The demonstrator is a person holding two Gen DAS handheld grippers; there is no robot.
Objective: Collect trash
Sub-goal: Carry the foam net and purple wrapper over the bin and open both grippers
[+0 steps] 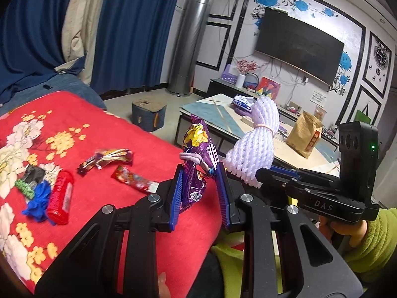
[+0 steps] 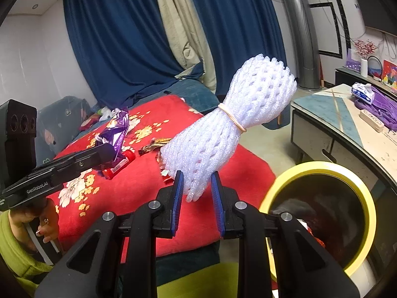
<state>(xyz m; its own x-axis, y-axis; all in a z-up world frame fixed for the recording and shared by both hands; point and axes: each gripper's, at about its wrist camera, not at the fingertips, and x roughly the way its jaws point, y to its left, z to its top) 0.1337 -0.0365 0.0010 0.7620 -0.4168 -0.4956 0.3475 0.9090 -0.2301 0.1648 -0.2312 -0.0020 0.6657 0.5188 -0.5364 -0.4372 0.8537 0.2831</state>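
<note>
My left gripper [image 1: 199, 193] is shut on a purple snack wrapper [image 1: 198, 154] tied with a hair band, held above the red flowered blanket [image 1: 104, 134]. My right gripper [image 2: 197, 196] is shut on a white foam net bundle [image 2: 223, 129] bound by a rubber band; the bundle also shows in the left wrist view [image 1: 253, 144]. More trash lies on the blanket: a red packet [image 1: 60, 196], a blue scrap [image 1: 37, 203], a red candy wrapper [image 1: 134, 178] and a striped wrapper [image 1: 106, 160]. A yellow-rimmed bin [image 2: 322, 213] stands low at the right of the right gripper.
A low coffee table [image 1: 223, 116] holds a brown paper bag [image 1: 304, 134] and a tissue pack [image 1: 242, 101]. A blue stool box [image 1: 148, 115] sits on the floor. Blue curtains [image 1: 134, 29], a tall air conditioner [image 1: 191, 42] and a TV [image 1: 297, 44] stand behind.
</note>
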